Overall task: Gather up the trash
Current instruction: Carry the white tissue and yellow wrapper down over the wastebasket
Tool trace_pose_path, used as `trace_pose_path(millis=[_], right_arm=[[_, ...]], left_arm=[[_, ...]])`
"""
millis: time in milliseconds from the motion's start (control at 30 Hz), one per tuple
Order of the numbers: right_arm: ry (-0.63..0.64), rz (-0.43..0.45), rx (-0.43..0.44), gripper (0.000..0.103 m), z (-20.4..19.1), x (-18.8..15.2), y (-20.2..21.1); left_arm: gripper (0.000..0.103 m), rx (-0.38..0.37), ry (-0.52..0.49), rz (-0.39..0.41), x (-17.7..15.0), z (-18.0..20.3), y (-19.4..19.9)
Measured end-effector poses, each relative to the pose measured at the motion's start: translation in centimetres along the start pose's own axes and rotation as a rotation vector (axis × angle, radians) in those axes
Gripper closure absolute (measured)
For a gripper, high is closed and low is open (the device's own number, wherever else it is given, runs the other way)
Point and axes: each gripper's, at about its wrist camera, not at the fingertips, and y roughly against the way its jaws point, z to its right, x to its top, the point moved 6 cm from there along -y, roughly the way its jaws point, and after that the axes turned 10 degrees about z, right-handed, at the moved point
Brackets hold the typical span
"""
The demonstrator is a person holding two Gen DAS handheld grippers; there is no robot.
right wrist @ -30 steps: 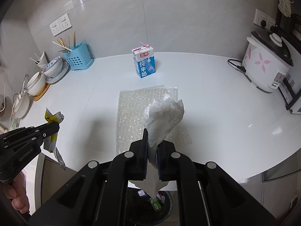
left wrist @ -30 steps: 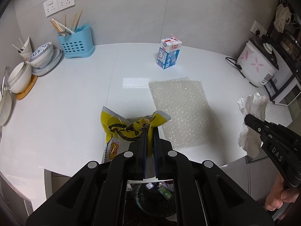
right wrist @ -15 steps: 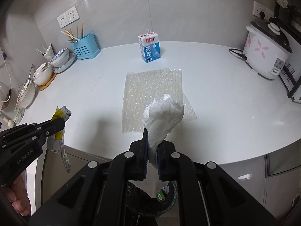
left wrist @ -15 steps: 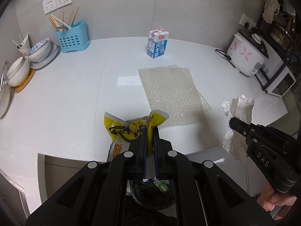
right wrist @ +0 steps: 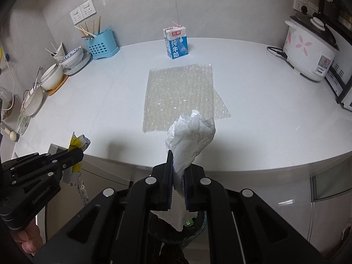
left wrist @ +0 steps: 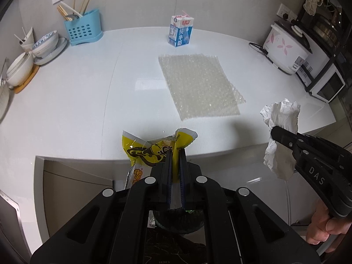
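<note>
My left gripper (left wrist: pixel 175 154) is shut on a yellow snack wrapper (left wrist: pixel 151 148), held off the counter's front edge above a dark trash bin (left wrist: pixel 178 221). My right gripper (right wrist: pixel 177 157) is shut on a crumpled white tissue (right wrist: pixel 191 136), also held in front of the counter over the bin (right wrist: pixel 177 226). The right gripper shows in the left wrist view (left wrist: pixel 277 133) with the tissue (left wrist: pixel 280 118); the left gripper shows in the right wrist view (right wrist: pixel 77 153) with the wrapper (right wrist: pixel 78 143). A bubble wrap sheet (left wrist: pixel 198 85) and a blue milk carton (left wrist: pixel 180 30) are on the white counter (left wrist: pixel 66 101).
A blue utensil holder (left wrist: pixel 83 29) and stacked bowls and plates (left wrist: pixel 44 46) stand at the back left. A white rice cooker (left wrist: pixel 287 46) and a microwave (left wrist: pixel 323 81) stand at the right. Cabinet fronts (left wrist: pixel 77 180) lie below the counter edge.
Both grippers have pulled back from over the counter to beyond its front edge, still holding the wrapper and tissue. The bin below has come more into view.
</note>
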Motion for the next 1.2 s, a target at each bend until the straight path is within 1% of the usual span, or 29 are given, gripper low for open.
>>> trace_pose_path(millis=[367,633,867,1033,1200], right_arm=[[0.005,-0.044,0.005,0.096,-0.3,-3.9,-0.4],[-0.009,-0.086,0.017,0.096,-0.5,-7.0,-1.3],[0.001,-0.099,0.029,0.096,-1.1,-9.4,-2.3],[-0.008,-0.111,0.046,0.096,-1.4,-11.1,-3.2],[-0.011,-0.127,0.048,0.096,-1.4,-12.3,-4.4]], left_arm=[[0.098,-0.003,-0.012,-0.038,-4.7,0.3,-0.9],[0.098,-0.014,-0.012,-0.053,-7.1,0.2,-1.7],[0.098,-0.020,-0.001,-0.077,-8.9,-0.1,-3.0],[0.098,-0.016,-0.001,-0.086,-10.2,-0.6,-4.4],[0.098,-0.032,-0.004,-0.098,-11.4,-0.6,-5.8]])
